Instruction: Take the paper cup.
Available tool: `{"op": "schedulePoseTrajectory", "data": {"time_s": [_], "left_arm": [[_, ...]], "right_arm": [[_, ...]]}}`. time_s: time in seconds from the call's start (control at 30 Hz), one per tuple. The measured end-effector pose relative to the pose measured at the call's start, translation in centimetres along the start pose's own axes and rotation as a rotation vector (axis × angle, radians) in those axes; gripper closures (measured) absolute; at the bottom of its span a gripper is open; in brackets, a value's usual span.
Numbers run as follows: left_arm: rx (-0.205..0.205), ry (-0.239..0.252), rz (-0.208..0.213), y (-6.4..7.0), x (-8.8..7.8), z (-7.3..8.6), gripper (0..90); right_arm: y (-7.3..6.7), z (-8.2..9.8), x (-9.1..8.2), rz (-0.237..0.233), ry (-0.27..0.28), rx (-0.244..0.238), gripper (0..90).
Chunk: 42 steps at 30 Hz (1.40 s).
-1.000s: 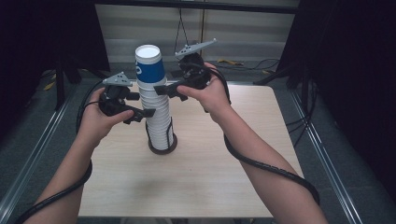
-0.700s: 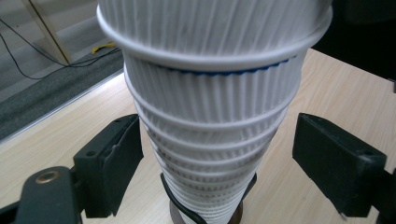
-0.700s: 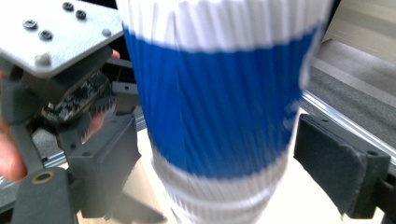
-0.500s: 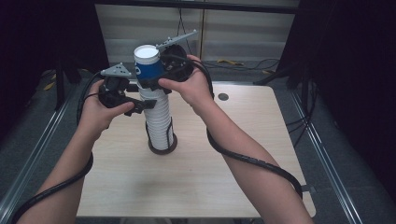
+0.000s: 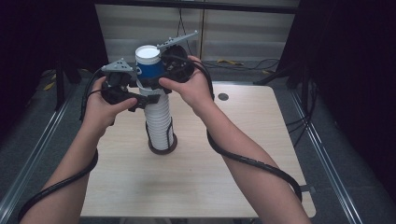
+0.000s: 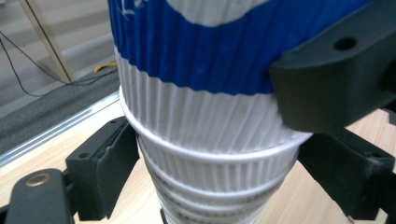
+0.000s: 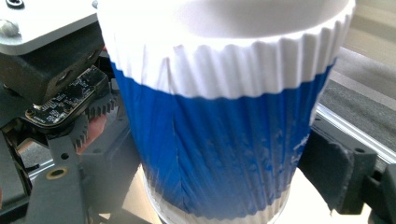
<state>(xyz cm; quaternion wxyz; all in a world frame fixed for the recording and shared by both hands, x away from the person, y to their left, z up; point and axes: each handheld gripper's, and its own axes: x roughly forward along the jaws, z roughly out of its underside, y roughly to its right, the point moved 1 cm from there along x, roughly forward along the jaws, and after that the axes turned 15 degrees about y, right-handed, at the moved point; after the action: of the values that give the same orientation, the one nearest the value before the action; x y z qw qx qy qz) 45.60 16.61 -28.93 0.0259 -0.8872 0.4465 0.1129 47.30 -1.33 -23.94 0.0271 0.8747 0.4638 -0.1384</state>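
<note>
Wooden bench (image 5: pixel 243 172) runs from the near edge to the far rail, with dark floor on both sides.

Stack of white ribbed paper cups (image 5: pixel 159 121) stands upright in a dark ring base, left of the bench's centre and toward the far half. The cups sit nested one in another; several rims show in the left gripper view (image 6: pixel 210 182).

Blue and white cup (image 5: pixel 148 65) sits on top of the stack, its white end facing up. In the right gripper view (image 7: pixel 219 140) it has a blue band with white ribbing above. In the left gripper view (image 6: pixel 205 56) its lower white part meets the rim of the next cup below.

Right gripper (image 5: pixel 169 71) is at the top cup from the right. Its jaws have just been closing with the blue and white cup between them. One black finger (image 7: pixel 343 170) lies against the cup's side; the other is behind the cup, so whether the pinch is firm cannot be told.

Left gripper (image 5: pixel 140 95) is at the stack from the left, just under the top cup. Its jaws have just been opening; the fingers (image 6: pixel 105 172) stand spread on either side of the white cups, with a gap visible at the left finger.

A black cable trails from each gripper along the forearm toward the near edge.
</note>
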Motion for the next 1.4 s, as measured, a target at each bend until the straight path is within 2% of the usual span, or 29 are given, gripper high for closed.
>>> {"op": "schedulePoseTrajectory", "data": {"time_s": [0.43, 0.63, 0.87, 1.0, 1.17, 1.4], "left_arm": [[0.013, -0.031, 0.001, 0.2, 0.1, -0.4, 12.8], [0.014, -0.028, -0.004, 0.2, 0.0, -0.4, 13.0], [0.012, -0.026, -0.004, 0.1, 0.0, -0.3, 13.1], [0.015, -0.031, -0.003, 0.1, 0.0, -0.4, 13.1], [0.020, -0.035, -0.002, 0.1, 0.0, -0.4, 13.2], [0.025, -0.037, 0.003, 0.2, 0.0, -0.5, 13.2]], "right_arm": [[-0.1, -0.3, -0.2, -0.006, -0.023, -0.016, 18.6], [0.0, 0.0, -0.2, -0.006, 0.006, -0.001, 18.2], [0.2, 0.2, 0.0, -0.014, 0.013, -0.003, 16.3], [0.3, 0.8, 0.2, -0.014, -0.019, -0.012, 13.0], [0.4, 1.0, 0.2, -0.028, -0.015, 0.011, 14.9], [0.2, 0.8, 0.1, -0.016, -0.026, -0.012, 15.8]]}}
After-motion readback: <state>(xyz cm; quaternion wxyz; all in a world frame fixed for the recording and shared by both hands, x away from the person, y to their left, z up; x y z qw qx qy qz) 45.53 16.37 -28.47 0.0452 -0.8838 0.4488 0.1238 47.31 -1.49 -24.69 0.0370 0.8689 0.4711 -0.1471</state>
